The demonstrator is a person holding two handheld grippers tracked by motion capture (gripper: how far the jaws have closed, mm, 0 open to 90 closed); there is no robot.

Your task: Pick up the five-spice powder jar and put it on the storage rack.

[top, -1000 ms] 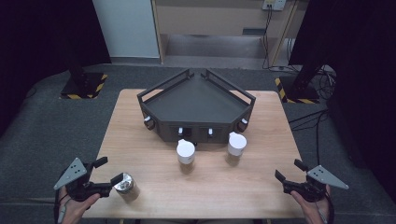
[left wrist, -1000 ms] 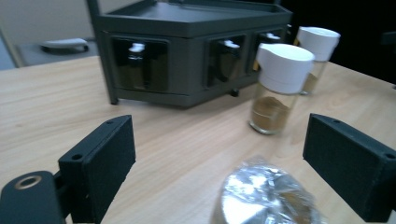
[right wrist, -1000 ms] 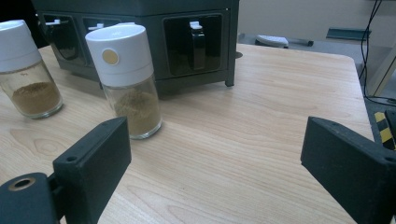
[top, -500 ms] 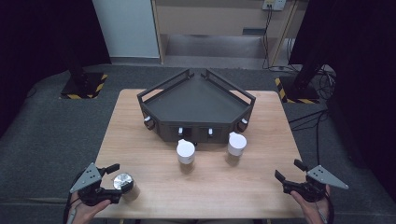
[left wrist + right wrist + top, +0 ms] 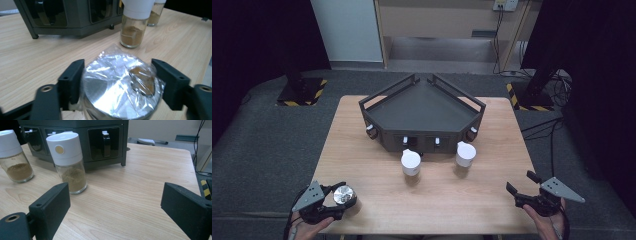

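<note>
We have the left gripper (image 5: 334,200) fingers just closed on the foil-topped jar (image 5: 117,87); we lift straight, gently. Right gripper (image 5: 524,192) fingers gape empty.

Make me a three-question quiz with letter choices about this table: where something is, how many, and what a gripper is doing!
1. Where is the foil-topped jar?
A. near left corner of the wooden table
B. inside the dark rack
C. far right

2. How many white-capped glass spice jars stand before the rack?
A. one
B. two
C. four

3. The left gripper is:
A. wide open, empty
B. closed on the foil-topped jar
C. holding a white cap

Answers: 1 A, high view shows it there. 2 B, a second stands beside. 3 B, both jaws press its sides.
</note>
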